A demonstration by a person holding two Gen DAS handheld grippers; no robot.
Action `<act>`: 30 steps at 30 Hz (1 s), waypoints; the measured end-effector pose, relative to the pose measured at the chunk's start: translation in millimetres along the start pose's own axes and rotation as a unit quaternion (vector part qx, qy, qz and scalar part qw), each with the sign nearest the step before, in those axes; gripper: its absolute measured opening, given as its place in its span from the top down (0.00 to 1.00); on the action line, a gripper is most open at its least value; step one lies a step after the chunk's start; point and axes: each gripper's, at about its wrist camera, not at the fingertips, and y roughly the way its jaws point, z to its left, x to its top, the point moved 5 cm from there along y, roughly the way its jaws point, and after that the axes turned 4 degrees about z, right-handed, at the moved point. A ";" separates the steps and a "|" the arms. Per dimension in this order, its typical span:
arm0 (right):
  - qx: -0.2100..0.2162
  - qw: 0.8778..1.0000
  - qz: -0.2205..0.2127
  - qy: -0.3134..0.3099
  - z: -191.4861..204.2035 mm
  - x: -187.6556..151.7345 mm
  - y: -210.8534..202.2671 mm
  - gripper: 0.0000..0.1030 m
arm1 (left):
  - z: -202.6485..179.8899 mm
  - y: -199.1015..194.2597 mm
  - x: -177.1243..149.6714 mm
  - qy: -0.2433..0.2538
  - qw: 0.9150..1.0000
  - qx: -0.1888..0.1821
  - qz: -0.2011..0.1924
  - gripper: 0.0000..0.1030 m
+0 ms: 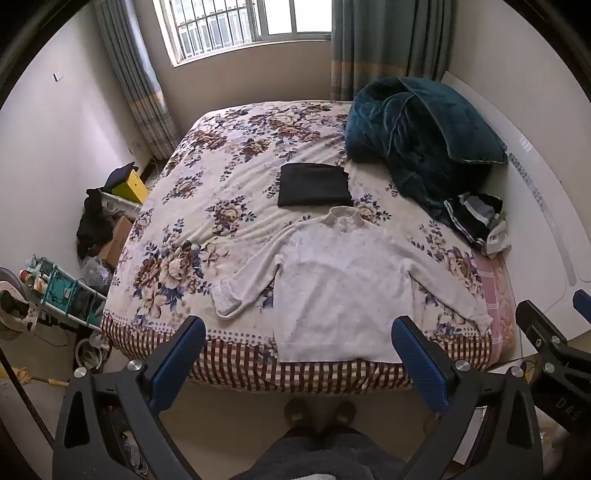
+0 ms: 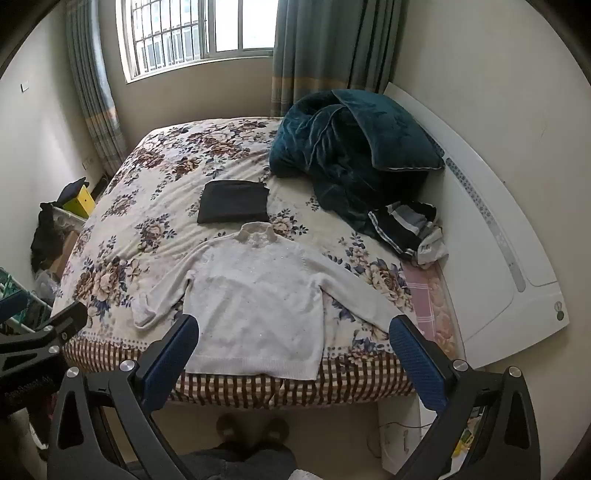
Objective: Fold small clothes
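The blue-padded fingers (image 1: 188, 354) of the left gripper (image 1: 299, 354) and of the right gripper (image 2: 295, 350) are spread wide, grasping nothing, held above the floor short of the bed (image 1: 236, 365). Just beyond the fingertips a white sweater (image 1: 340, 291) lies flat, sleeves spread, its hem at the bed's near edge. Farther ahead a folded black garment (image 1: 314, 184) lies near its collar.

Count of what lies on the bed and stands around it

One white sweater (image 1: 343, 291) spread flat at the near edge; one folded black garment (image 1: 314, 184) just beyond its collar; one teal quilt (image 1: 417, 136) heaped at the far right; one small pile of striped and dark clothes (image 1: 476, 219) on the right, its pieces too bunched to count. One floral bedspread (image 1: 207, 192). Two curtains, left (image 1: 136, 77) and right (image 1: 384, 40), flank one window (image 1: 236, 26). Two grippers: the left gripper (image 1: 299, 349), the right gripper (image 2: 293, 345), both with fingers apart. One yellow box (image 1: 127, 186) far left.
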 end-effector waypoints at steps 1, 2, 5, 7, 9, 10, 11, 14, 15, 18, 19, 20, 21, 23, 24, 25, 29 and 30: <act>0.001 1.000 0.000 0.000 -0.1 0.4 0.2 0.00 | -0.1 0.4 0.0 0.001 1.000 -0.001 0.001 0.00; 0.002 1.000 0.001 0.001 -0.2 0.6 0.5 0.00 | -0.4 1.1 0.2 0.002 1.000 -0.001 0.001 0.00; 0.007 1.000 0.000 0.000 0.1 1.2 1.2 0.00 | 0.7 -0.5 -0.1 -0.004 1.000 0.000 -0.005 0.00; 0.006 1.000 0.002 -0.003 3.3 -1.1 1.9 0.00 | 1.2 -1.2 0.3 -0.003 1.000 0.002 -0.004 0.00; 0.007 1.000 0.002 -0.004 5.3 -2.5 1.6 0.00 | 1.4 -3.7 1.6 -0.001 1.000 0.003 -0.008 0.00; 0.007 1.000 0.002 -0.005 8.2 -6.8 7.9 0.00 | 1.1 -4.5 1.9 0.000 1.000 0.003 -0.010 0.00; 0.007 1.000 0.001 -0.006 9.5 -8.0 7.3 0.00 | 0.6 -5.2 2.3 0.001 1.000 0.003 -0.010 0.00; 0.007 1.000 0.004 -0.005 8.5 -5.0 8.1 0.00 | 5.0 -6.1 -0.1 -0.003 1.000 0.002 -0.009 0.00; 0.008 1.000 0.005 -0.003 5.4 -2.7 7.3 0.00 | 4.1 -5.8 0.5 -0.002 1.000 0.003 -0.009 0.00; 0.008 1.000 0.005 -0.003 5.2 -2.4 6.0 0.00 | 5.4 -7.5 1.1 -0.004 1.000 0.002 -0.009 0.00; 0.007 1.000 0.005 -0.003 5.9 -3.1 6.2 0.00 | 5.2 -6.2 -0.1 -0.004 1.000 0.002 -0.010 0.00; 0.008 1.000 0.005 -0.003 6.6 -3.1 5.7 0.00 | 5.2 -6.2 -0.1 -0.005 1.000 0.002 -0.011 0.00; 0.007 1.000 0.005 -0.004 6.8 -2.5 5.2 0.00 | 5.2 -7.1 0.0 -0.004 1.000 0.002 -0.011 0.00; 0.005 1.000 0.005 -0.004 8.0 -3.1 5.4 0.00 | 4.6 -5.6 0.8 -0.005 1.000 0.001 -0.011 0.00; 0.006 1.000 0.005 -0.005 5.6 -2.1 2.5 0.00 | 4.5 -5.7 1.5 -0.005 1.000 0.001 -0.011 0.00; 0.005 1.000 0.004 -0.004 6.0 -2.6 2.6 0.00 | 4.2 -5.6 2.3 -0.005 1.000 0.001 -0.011 0.00; 0.005 1.000 0.004 -0.005 5.3 -0.6 4.2 0.00 | 5.8 -6.1 6.0 -0.006 1.000 -0.001 -0.010 0.00; 0.005 1.000 0.004 -0.005 4.8 0.2 3.1 0.00 | 5.5 -6.2 6.5 -0.006 1.000 0.000 -0.011 0.00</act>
